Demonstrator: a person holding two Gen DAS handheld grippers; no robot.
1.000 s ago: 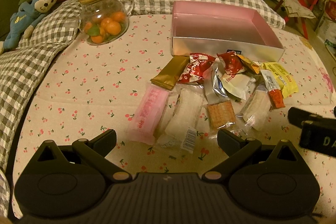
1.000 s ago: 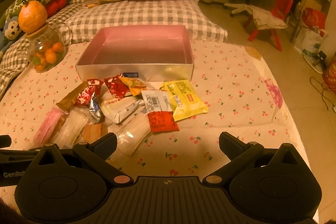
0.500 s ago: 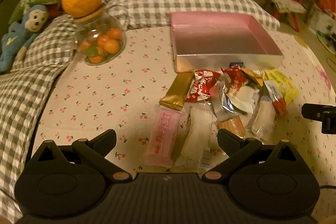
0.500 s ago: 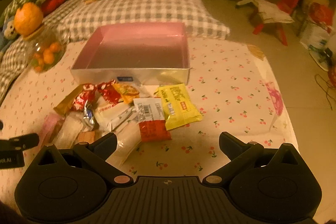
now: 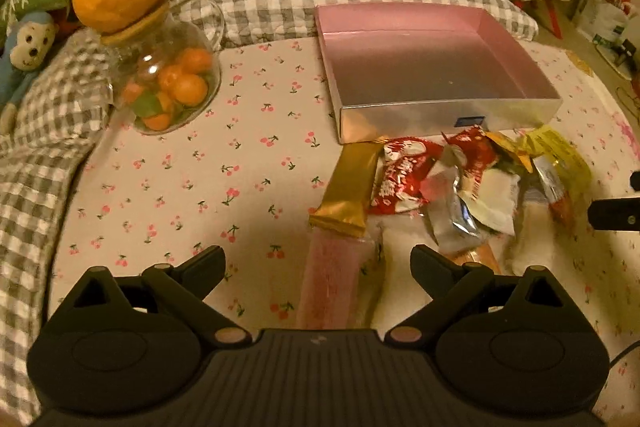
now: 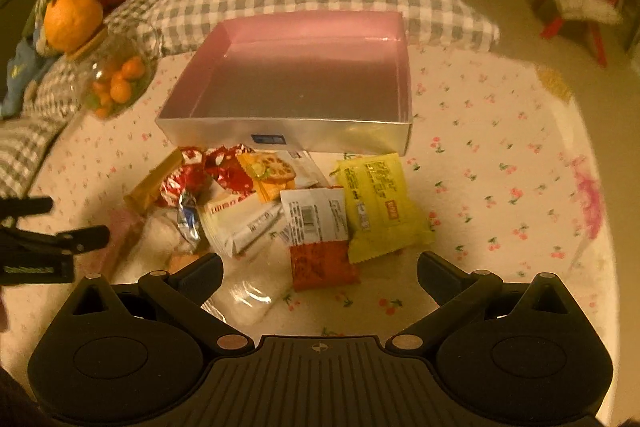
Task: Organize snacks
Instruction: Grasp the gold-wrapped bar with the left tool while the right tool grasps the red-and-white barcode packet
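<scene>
Left wrist: pink box [image 5: 436, 75] empty; glass jar [image 5: 166, 83] w/ oranges.

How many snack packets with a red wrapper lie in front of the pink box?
2 with clearly red wrappers: red packet beside the gold bar, second red packet behind the silver one. More may be hidden in the pile.

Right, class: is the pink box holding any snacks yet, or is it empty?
Empty. The pink box shows only its bare floor in both views, and all the snacks lie in a pile on the cloth in front of it.
</scene>
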